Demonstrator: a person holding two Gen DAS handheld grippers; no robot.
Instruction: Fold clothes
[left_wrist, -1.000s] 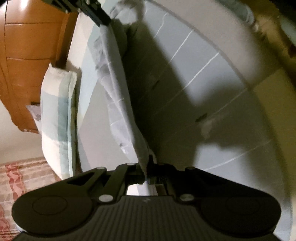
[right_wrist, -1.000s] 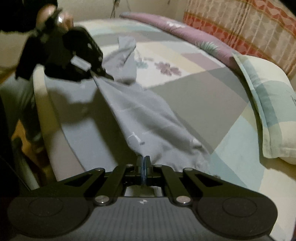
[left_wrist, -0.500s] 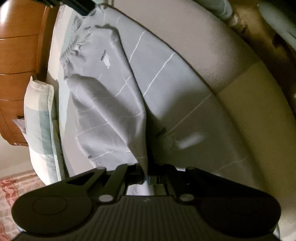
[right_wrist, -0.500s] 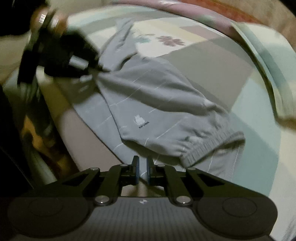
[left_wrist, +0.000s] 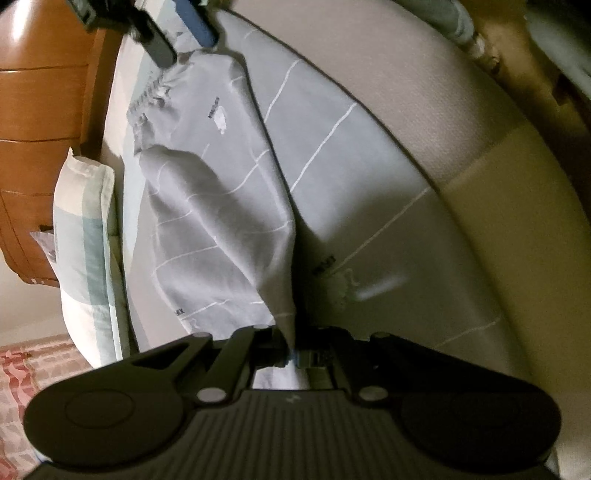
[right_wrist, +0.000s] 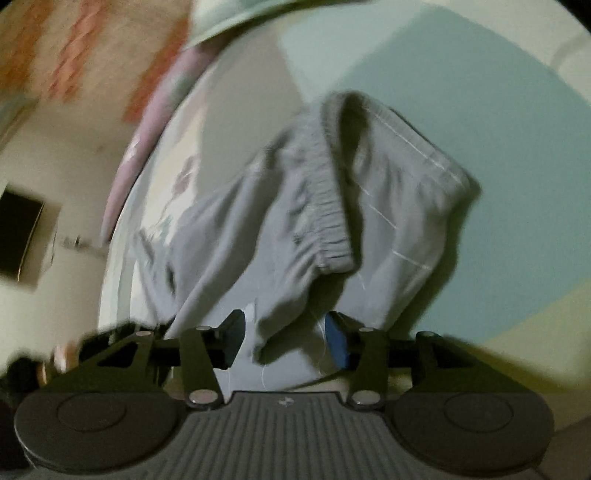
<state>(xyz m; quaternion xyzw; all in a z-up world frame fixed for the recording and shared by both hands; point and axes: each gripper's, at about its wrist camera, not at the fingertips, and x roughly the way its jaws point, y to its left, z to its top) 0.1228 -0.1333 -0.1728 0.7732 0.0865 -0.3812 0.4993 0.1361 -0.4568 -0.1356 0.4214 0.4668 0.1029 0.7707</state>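
Observation:
Grey trousers (left_wrist: 221, 221) with thin white lines lie along the bed's edge, one leg folded over the other. My left gripper (left_wrist: 291, 354) is shut on the fabric at the near end. In the left wrist view my right gripper (left_wrist: 181, 37) hovers at the far end by the gathered waistband (left_wrist: 147, 99). Seen from the right wrist, the right gripper (right_wrist: 286, 338) has its jaws opening. A loose fold of the trousers (right_wrist: 295, 221) lies between the blue pads (right_wrist: 338, 341) without being pressed. The elastic waistband (right_wrist: 325, 206) lies crumpled just ahead.
A striped pillow (left_wrist: 81, 236) lies beside the trousers, with a wooden headboard (left_wrist: 40, 92) behind it. The patchwork bedsheet (right_wrist: 461, 110) spreads beyond the waistband. The beige mattress side (left_wrist: 498, 221) drops off to the right in the left wrist view. A patterned curtain (left_wrist: 14, 369) hangs nearby.
The right gripper lowered the trousers onto the bed, let go of the fabric, opened its jaws and rolled. The left gripper sank a little and kept its grip.

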